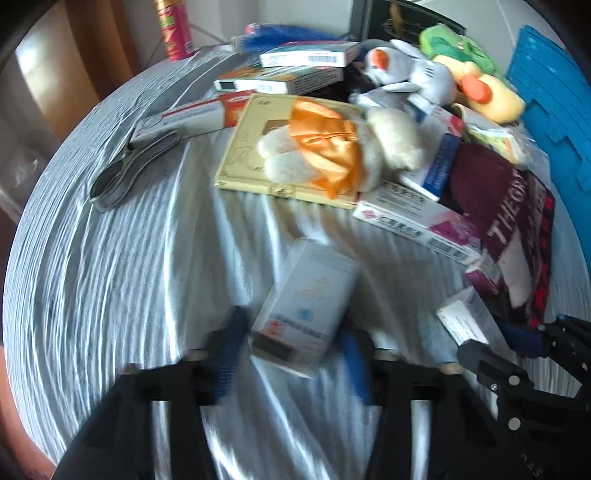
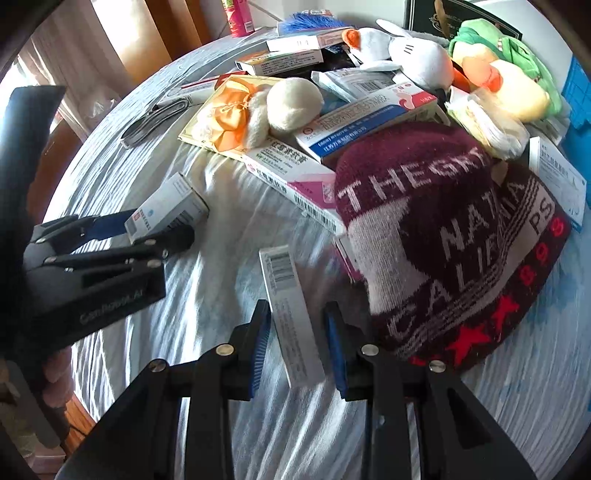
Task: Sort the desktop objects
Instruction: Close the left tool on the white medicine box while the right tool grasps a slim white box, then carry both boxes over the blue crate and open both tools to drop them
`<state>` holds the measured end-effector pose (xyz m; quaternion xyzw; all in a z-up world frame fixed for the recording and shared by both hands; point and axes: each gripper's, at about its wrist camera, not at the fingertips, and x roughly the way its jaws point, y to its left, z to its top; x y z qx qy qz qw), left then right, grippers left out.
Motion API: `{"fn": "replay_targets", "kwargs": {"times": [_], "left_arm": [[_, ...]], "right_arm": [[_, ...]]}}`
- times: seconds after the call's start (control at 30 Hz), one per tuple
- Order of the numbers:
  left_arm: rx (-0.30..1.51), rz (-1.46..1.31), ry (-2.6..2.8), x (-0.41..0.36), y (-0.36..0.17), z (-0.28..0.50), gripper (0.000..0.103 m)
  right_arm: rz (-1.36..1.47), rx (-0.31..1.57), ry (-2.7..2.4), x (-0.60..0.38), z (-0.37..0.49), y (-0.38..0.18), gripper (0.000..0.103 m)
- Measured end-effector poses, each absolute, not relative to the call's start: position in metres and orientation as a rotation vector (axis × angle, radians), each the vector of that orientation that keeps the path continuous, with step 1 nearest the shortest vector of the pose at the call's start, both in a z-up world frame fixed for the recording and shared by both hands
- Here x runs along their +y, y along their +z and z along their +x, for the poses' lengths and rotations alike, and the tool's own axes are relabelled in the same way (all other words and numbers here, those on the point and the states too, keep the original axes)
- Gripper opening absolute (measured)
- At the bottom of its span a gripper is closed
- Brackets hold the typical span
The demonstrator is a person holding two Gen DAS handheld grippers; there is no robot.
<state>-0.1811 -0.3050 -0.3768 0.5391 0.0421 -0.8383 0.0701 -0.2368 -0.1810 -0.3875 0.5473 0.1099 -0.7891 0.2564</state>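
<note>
A white medicine box (image 1: 306,314) lies tilted on the striped cloth between the blue pads of my left gripper (image 1: 291,360). The jaws stand wide, with a gap on each side of the box. From the right wrist view the same box (image 2: 166,210) sits at the left gripper's (image 2: 162,225) fingertips. My right gripper (image 2: 297,347) is closed on a slim white box with a barcode (image 2: 290,314), just left of a maroon knit hat (image 2: 443,229). The left wrist view shows that slim box (image 1: 465,317) in the right gripper (image 1: 487,339) at lower right.
The far right holds a pile: plush with an orange ribbon (image 1: 332,151) on a flat yellow box (image 1: 240,158), several medicine boxes (image 1: 417,221), a white plush (image 1: 413,70), a yellow-green plush (image 1: 491,92) and a blue mat (image 1: 554,110). Scissors (image 1: 129,170) lie left, a red can (image 1: 173,29) behind.
</note>
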Motion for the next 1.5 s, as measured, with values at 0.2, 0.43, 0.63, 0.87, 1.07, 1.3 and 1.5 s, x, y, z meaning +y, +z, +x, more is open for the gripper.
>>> {"fn": "replay_targets", "kwargs": {"times": [0.2,0.43,0.63,0.87,1.07,1.3,1.5], "left_arm": [[0.121,1.636,-2.511,-0.300,-0.373,-0.194,0.035],[0.104,1.629,-2.520,-0.294,-0.367,-0.189,0.035],[0.108,1.571,-2.546,-0.310,-0.349,-0.200,0.035],[0.119,1.480,-2.579,-0.310,-0.315,-0.199,0.035],[0.132,1.400,-2.603,-0.305,-0.285,-0.196,0.035],[0.142,1.306,-2.654,-0.296,-0.246,-0.190,0.035],[0.130,1.273,-2.741,-0.288,-0.214,-0.195,0.035]], "right_arm": [[1.502,0.241,-2.153,-0.171,-0.223,-0.383,0.030],[1.490,0.243,-2.177,-0.182,-0.223,-0.382,0.023],[1.421,0.226,-2.187,-0.180,-0.220,-0.358,0.018],[1.311,0.221,-2.228,-0.177,-0.219,-0.316,0.018],[1.211,0.234,-2.252,-0.170,-0.218,-0.279,0.018],[1.114,0.260,-2.321,-0.162,-0.214,-0.240,0.018],[1.052,0.272,-2.445,-0.151,-0.209,-0.199,0.018]]}}
